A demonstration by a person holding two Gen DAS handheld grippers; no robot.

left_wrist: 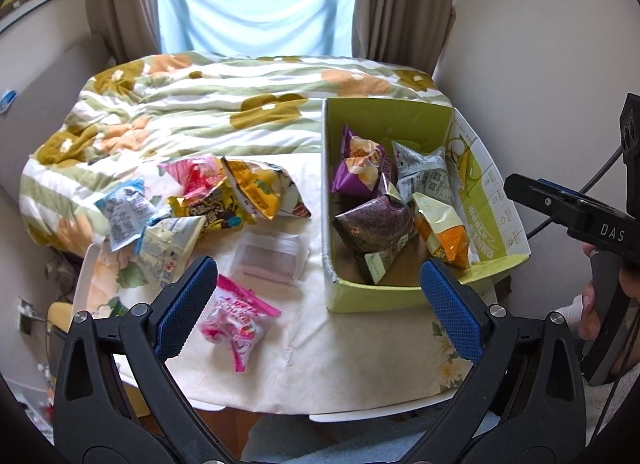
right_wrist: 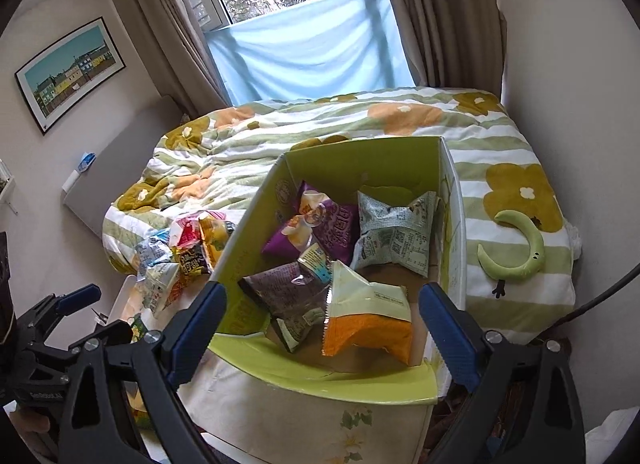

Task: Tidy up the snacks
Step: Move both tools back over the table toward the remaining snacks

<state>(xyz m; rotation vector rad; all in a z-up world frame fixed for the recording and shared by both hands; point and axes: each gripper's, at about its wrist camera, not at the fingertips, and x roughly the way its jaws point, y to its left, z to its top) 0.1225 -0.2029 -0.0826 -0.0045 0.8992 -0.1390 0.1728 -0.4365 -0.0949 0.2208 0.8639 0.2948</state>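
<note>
A green cardboard box [left_wrist: 372, 298] stands on the table at right and holds several snack bags: purple [left_wrist: 360, 168], grey [left_wrist: 424, 172], dark brown [left_wrist: 376, 224] and orange [left_wrist: 444, 232]. Loose snack bags [left_wrist: 192, 204] lie in a pile at the table's left. A pink bag [left_wrist: 236, 320] lies just ahead of my open, empty left gripper [left_wrist: 318, 304]. My right gripper [right_wrist: 322, 316] is open and empty above the box's near edge [right_wrist: 320, 380], over the orange bag [right_wrist: 368, 320].
A clear plastic packet [left_wrist: 272, 256] lies between the pile and the box. A bed with a flowered quilt [left_wrist: 200, 104] sits behind the table. A green crescent toy [right_wrist: 516, 252] lies on the quilt. Walls stand close at right.
</note>
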